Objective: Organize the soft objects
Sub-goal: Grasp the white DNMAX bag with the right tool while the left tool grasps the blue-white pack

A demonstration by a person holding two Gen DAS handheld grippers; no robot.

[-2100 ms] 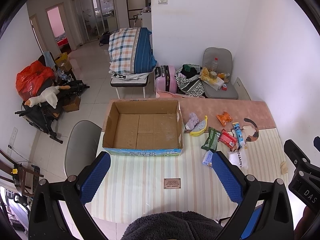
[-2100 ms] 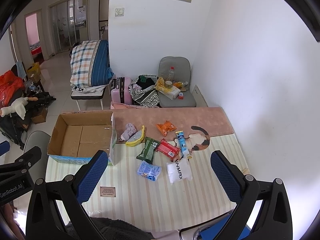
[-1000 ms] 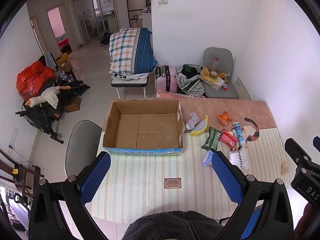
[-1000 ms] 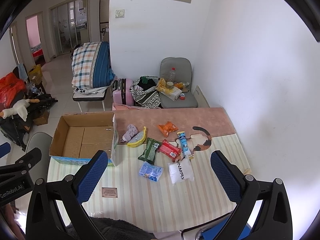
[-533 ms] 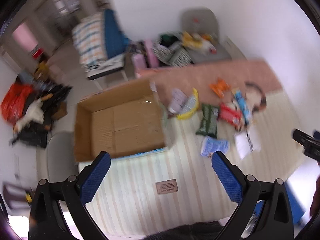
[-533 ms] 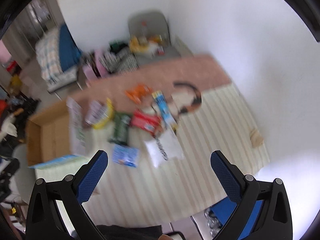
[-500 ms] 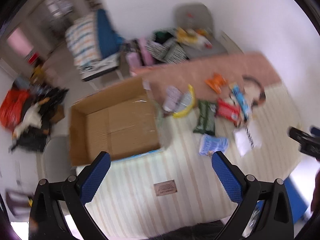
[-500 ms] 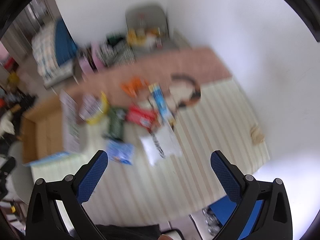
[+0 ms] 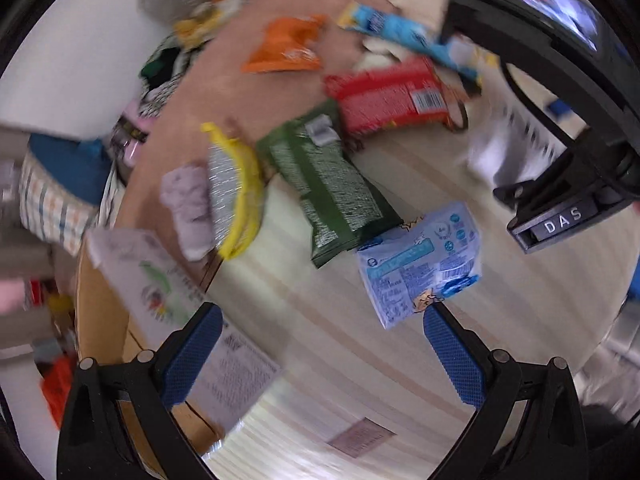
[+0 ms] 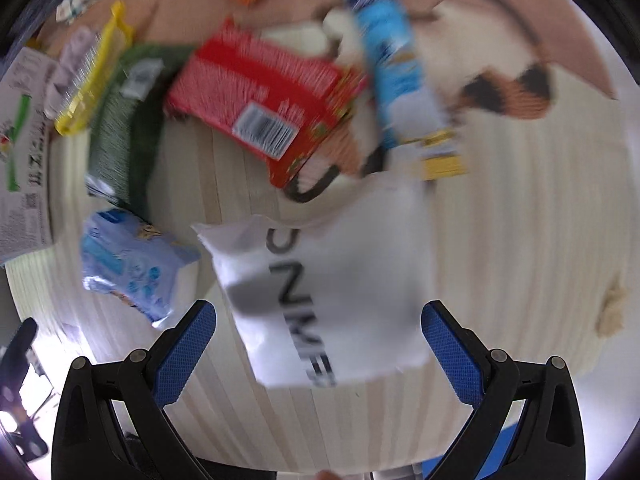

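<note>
My left gripper (image 9: pixel 320 324) hangs open over the striped table, its blue pads wide apart, just short of a light blue packet (image 9: pixel 420 264). Behind that lie a green pouch (image 9: pixel 332 184), a yellow-edged silver packet (image 9: pixel 234 196), a small lilac cloth (image 9: pixel 188 204), a red packet (image 9: pixel 388 96), an orange packet (image 9: pixel 286 46) and a blue tube pack (image 9: pixel 396 36). My right gripper (image 10: pixel 318 320) is open low over a white bag with black letters (image 10: pixel 324 288), which lies between its pads. The red packet (image 10: pixel 260 96) and blue tube pack (image 10: pixel 394 60) sit beyond it.
The cardboard box (image 9: pixel 104 312) stands at the left, its printed flap (image 9: pixel 160 280) up. The right gripper's body (image 9: pixel 560 100) fills the left view's upper right. A cat-pattern mat (image 10: pixel 500 80) covers the table's far part. A chair with clutter (image 9: pixel 200 4) stands beyond the table.
Both grippers have dropped fast from high above the table to close over the packets. The left now faces the blue packet, the right the white bag. Both stay open.
</note>
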